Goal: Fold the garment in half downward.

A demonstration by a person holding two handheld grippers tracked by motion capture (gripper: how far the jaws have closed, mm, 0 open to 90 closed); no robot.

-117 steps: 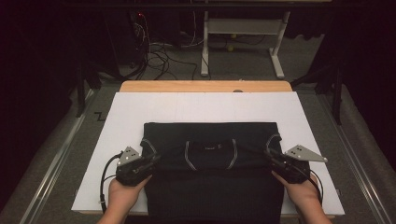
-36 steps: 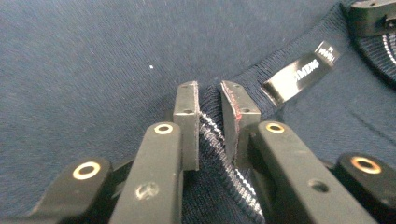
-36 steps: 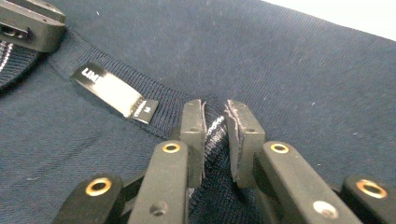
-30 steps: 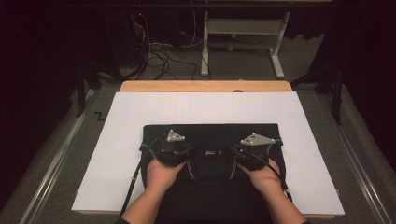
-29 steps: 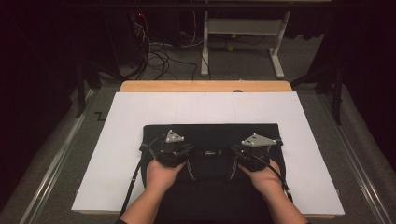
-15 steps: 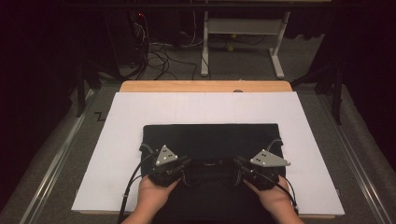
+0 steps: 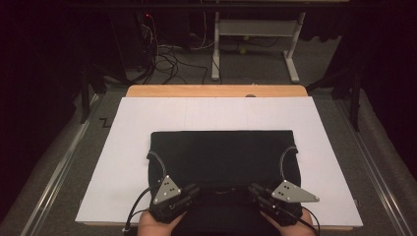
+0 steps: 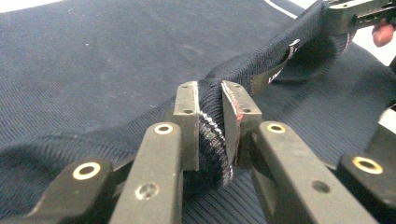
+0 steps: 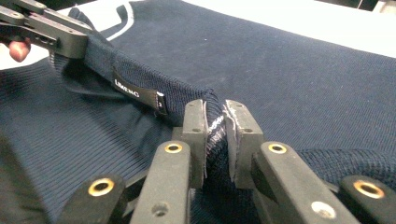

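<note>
Navy knit garment (image 7: 221,157) lies spread on the white sheet (image 7: 118,162) covering the bench (image 7: 216,91), its near part doubled over toward me. My left hand (image 7: 155,225) and right hand (image 7: 287,225) sit low at the near edge, wrists level, both tools angled inward toward each other. I see the left gripper (image 8: 210,128) clamped on the ribbed collar edge, the fabric bunched thick between its metal pads, a thin white stripe showing in the pinched fold. The right gripper (image 9: 215,135) is clamped on the same collar band further along, with the same striped rib squeezed between its pads. Between the two grips the collar runs as a taut raised ridge, and a small black woven label (image 9: 137,96) with pale lettering hangs from its inside. The cloth is a fine ribbed knit, matte and soft, with pale piping curving along the sleeve seams (image 7: 158,162). Each gripper carries a grey three-cornered plate, and its black cable trails back.
</note>
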